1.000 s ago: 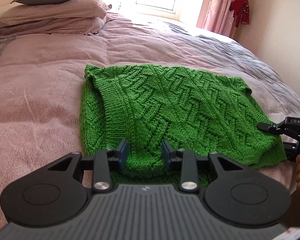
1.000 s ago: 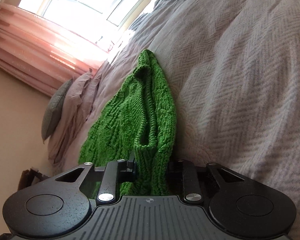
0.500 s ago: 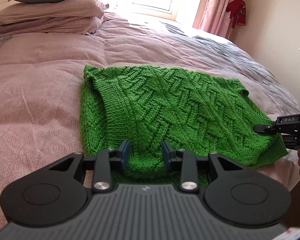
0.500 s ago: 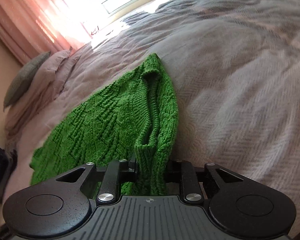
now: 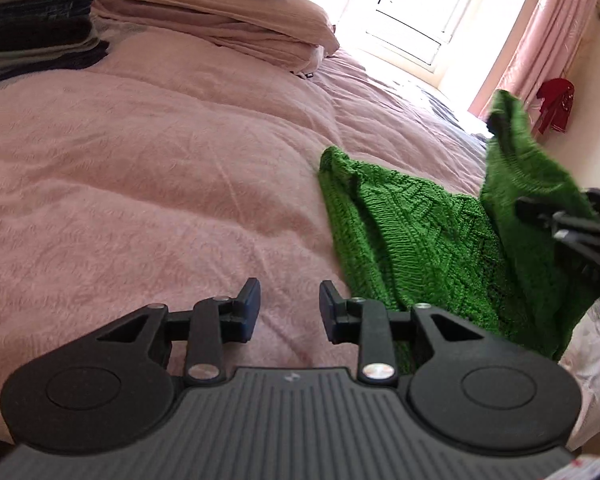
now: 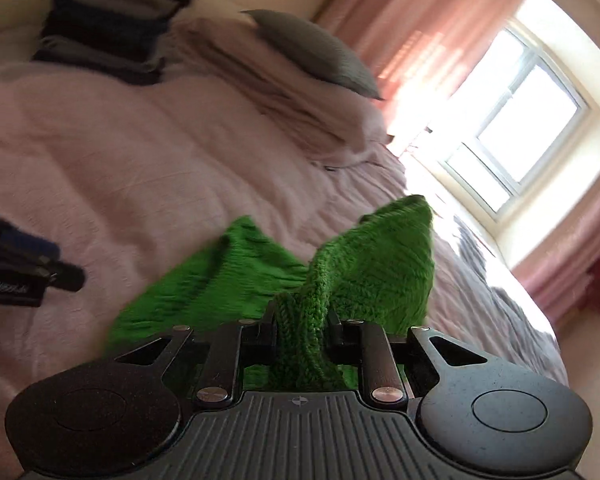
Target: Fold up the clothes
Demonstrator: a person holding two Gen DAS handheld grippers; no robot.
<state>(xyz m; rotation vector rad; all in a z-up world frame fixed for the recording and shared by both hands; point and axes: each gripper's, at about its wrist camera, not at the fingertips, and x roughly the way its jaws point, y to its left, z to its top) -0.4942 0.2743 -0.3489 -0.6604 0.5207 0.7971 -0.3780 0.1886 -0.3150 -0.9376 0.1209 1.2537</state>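
A green cable-knit sweater (image 5: 412, 232) lies on the pink bed cover (image 5: 160, 184), its right part raised off the bed. My right gripper (image 6: 302, 332) is shut on a bunched edge of the sweater (image 6: 380, 264) and holds it up; it shows at the right edge of the left wrist view as the right gripper (image 5: 540, 208). My left gripper (image 5: 289, 308) hovers over bare cover just left of the sweater. Its jaws are closing with nothing between them. The right wrist view catches the left gripper (image 6: 28, 276) at its left edge.
A stack of folded dark clothes (image 5: 32, 20) sits at the head of the bed beside the pillows (image 5: 236, 20). A bright window (image 6: 516, 136) with pink curtains lies beyond the bed. A red garment (image 5: 556, 104) hangs on the right wall.
My left gripper has moved left off the sweater's hem and now stands over bare cover. My right gripper has rolled and swung up and leftward, lifting the sweater's right side off the bed.
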